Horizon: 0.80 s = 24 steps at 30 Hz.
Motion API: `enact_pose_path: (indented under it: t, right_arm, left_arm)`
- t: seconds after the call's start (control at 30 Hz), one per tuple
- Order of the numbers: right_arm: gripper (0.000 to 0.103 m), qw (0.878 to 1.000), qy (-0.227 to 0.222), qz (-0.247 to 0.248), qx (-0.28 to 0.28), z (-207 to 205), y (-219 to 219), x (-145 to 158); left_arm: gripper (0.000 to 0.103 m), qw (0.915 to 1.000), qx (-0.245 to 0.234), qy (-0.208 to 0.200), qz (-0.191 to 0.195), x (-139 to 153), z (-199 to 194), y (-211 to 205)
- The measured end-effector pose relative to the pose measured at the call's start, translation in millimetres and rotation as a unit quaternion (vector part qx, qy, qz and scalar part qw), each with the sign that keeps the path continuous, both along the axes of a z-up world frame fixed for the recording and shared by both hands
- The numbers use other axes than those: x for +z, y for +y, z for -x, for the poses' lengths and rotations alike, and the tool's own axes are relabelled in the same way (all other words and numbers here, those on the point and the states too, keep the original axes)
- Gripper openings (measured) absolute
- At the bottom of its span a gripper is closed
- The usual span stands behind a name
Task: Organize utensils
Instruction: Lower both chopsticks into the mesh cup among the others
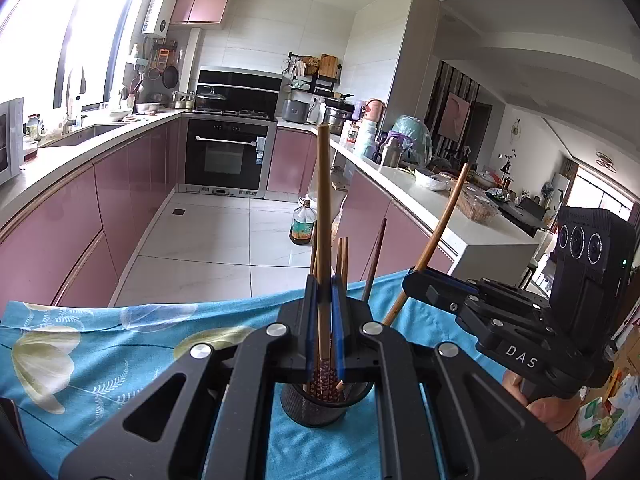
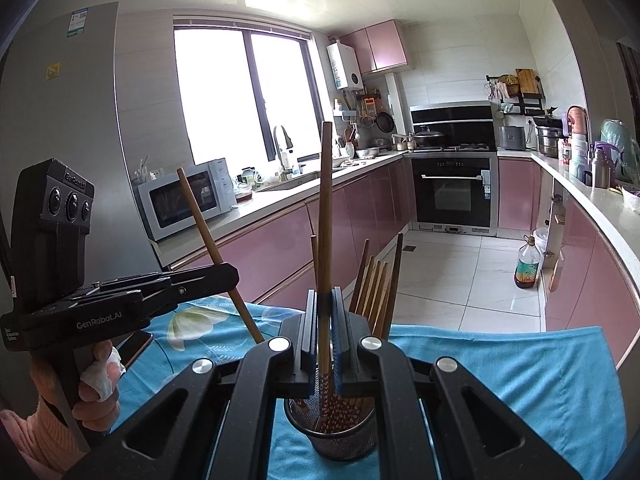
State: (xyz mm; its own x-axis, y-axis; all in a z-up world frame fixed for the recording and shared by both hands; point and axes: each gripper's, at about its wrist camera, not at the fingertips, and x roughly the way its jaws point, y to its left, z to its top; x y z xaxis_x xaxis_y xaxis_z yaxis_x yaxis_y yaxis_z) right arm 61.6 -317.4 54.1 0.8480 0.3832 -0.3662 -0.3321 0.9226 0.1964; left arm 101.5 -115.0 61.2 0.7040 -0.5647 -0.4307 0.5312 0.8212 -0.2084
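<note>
Table (image 1: 120,344): draped in a blue floral cloth, filling the lower part of both views, with the pink kitchen cabinets and tiled floor beyond its far edge.
Mesh holder (image 2: 332,436): a dark mesh cup standing upright on the cloth at lower centre, with several wooden chopsticks (image 2: 376,288) leaning out toward the upper right.
Left tongs (image 1: 323,308): clenched on one long wooden chopstick (image 1: 323,200) that stands nearly upright at frame centre, its patterned lower end down inside the holder.
Right tongs (image 2: 324,312): clenched on a second long chopstick (image 2: 325,208), also close to upright, its patterned end inside the holder.
Poses: in the left view the right tongs come in from the right edge, tilted slightly down, and their chopstick leans up and to the right; in the right view the left tongs enter from the left edge.
Hands: fingers (image 2: 100,376) wrap the left handle at lower left, with a white wrap on one finger and a pink sleeve below; a thumb shows under the right handle.
</note>
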Motion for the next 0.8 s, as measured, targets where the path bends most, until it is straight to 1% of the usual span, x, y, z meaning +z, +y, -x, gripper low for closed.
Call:
enact_pose_path:
  t: [0.8]
  right_arm:
    - [0.006, 1.0, 0.026, 0.006, -0.006, -13.3, 0.1, -13.4]
  left_arm:
    - [0.007, 0.9995, 0.001, 0.016, -0.025, -10.1, -15.6, -14.2]
